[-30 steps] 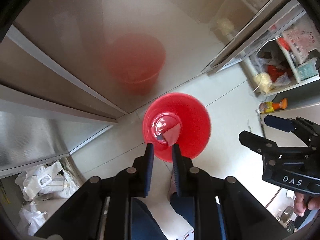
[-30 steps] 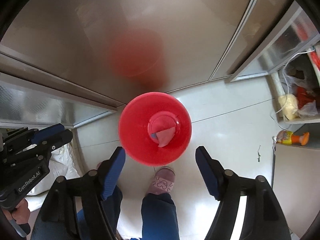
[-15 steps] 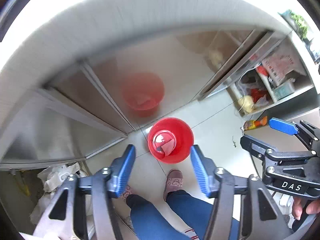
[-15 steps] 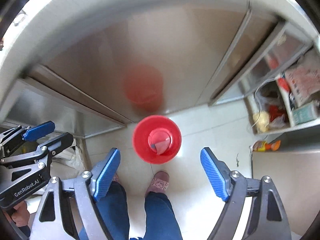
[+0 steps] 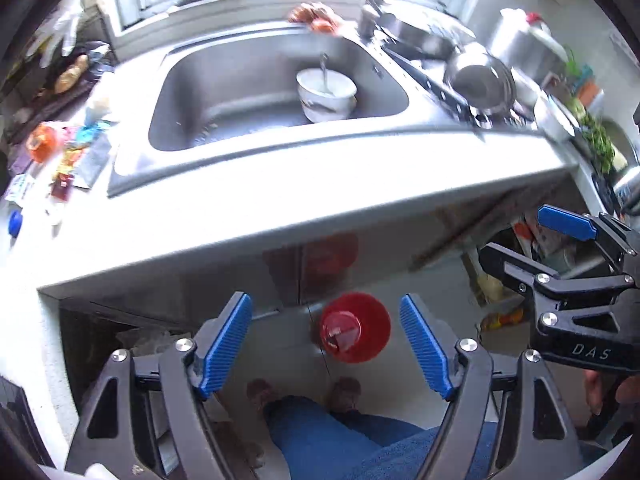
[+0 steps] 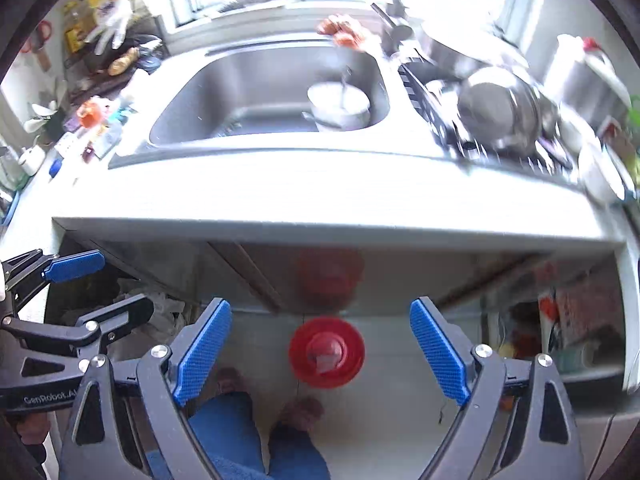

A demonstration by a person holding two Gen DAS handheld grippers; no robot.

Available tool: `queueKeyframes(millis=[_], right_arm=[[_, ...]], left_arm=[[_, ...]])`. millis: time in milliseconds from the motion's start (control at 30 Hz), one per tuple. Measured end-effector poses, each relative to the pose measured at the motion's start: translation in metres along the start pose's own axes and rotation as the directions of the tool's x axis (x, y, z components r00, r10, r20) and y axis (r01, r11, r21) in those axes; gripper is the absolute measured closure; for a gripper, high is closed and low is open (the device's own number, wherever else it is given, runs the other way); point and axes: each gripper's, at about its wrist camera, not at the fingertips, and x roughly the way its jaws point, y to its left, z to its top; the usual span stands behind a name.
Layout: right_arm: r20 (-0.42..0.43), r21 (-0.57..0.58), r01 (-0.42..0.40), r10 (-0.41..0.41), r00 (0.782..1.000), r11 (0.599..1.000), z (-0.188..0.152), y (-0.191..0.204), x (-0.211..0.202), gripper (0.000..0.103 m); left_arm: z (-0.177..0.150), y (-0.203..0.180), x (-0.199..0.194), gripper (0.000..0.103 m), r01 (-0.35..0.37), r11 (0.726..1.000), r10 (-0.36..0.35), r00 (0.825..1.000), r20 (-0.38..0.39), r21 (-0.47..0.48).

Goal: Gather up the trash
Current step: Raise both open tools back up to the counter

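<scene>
A red bucket point(image 5: 355, 327) stands on the floor below the counter, with a scrap of trash inside; it also shows in the right wrist view point(image 6: 327, 353). My left gripper point(image 5: 326, 346) is open and empty, held high above the bucket. My right gripper point(image 6: 322, 354) is open and empty too, and appears at the right of the left wrist view point(image 5: 520, 244). Several colourful wrappers point(image 5: 66, 152) lie on the white counter point(image 5: 240, 216) left of the sink; they also show in the right wrist view point(image 6: 94, 128).
A steel sink point(image 5: 240, 92) holds a white bowl with a spoon point(image 5: 326, 92). Pots and a dish rack point(image 5: 476, 80) stand to its right. The person's legs and slippers point(image 5: 304, 396) are below. Open shelves point(image 6: 560, 320) with bags are at the lower right.
Both grippers have risen from just above the bucket to above counter height, bringing the sink and counter into view. The left gripper went from shut to open.
</scene>
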Motion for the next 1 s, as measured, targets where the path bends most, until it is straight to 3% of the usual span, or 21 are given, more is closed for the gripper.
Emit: queueKeyframes(millis=[200,433,600,1000], right_arm=[[0.079,-0.111,-0.033,0.042,0.996,0.993,0.048,0.033,-0.02,0.003],[0.088,-0.221,-0.081,0.102,0.991,0.972,0.107,0.089,-0.011,0.001],[0.074,-0.278,-0.128,0.154,0.985,0.952,0.137,0.132,0.006,0.001],[0.024,-0.382,-0.221,0.248,0.968,0.897,0.221,0.26,0.054,0.001]], left_arm=[[0.026,0.045,-0.043,0.02,-0.035,0.997,0.039,0.997,0.065,-0.064],[0.048,0.114,-0.066,0.018,-0.173,0.974,0.192,0.974,0.124,-0.148],[0.061,0.178,-0.075,0.014,-0.263,0.943,0.291,0.949,0.119,-0.203],[0.086,0.35,-0.08,0.011,-0.333,0.887,0.366,0.929,0.049,-0.321]])
